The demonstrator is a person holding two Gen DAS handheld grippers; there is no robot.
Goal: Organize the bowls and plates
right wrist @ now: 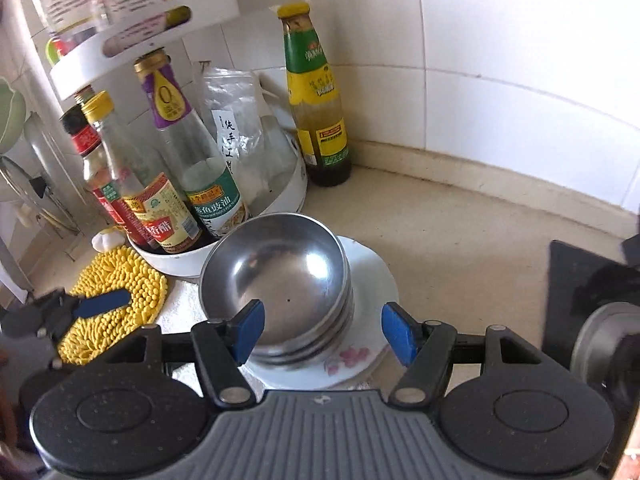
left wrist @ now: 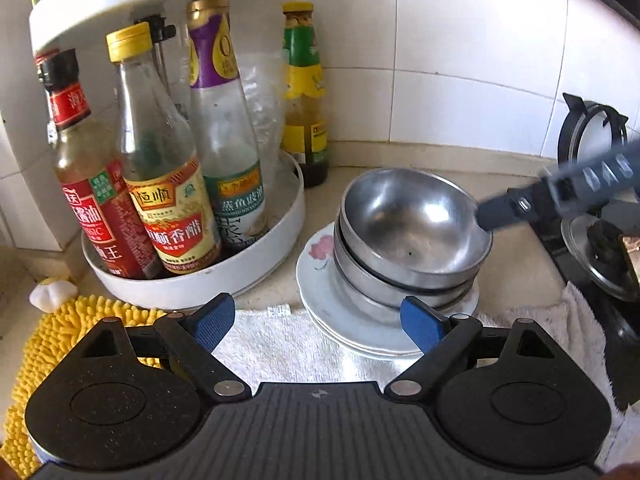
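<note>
A stack of steel bowls [left wrist: 412, 236] sits nested on a pile of white plates [left wrist: 320, 304], the top plate [right wrist: 360, 344] printed with a pink flower. The pile rests on the beige bench [right wrist: 460, 240], near the tiled wall and just beside a white round rack [left wrist: 192, 284] full of sauce bottles [left wrist: 168, 184]. At least 3 bowls show in the stack; the exact count of plates is hard to tell.

The left tool [left wrist: 320, 322] hangs above a white towel [left wrist: 280, 344], its blue pads spread wide with nothing between them; the right pad lies in front of the plate edge in its own view. The right tool [right wrist: 324, 330] hangs over the stack from the other side, also spread wide and empty, the bowls seen between its pads but not touched. In the left view, a blurred finger of the right tool [left wrist: 560, 192] reaches in toward the rim of the top bowl.

A green-labelled bottle [right wrist: 316, 100] stands alone by the wall, behind the rack. A yellow fluffy mat [right wrist: 120, 304] lies left of the plates. A gas stove [left wrist: 596, 208] sits to the right.
</note>
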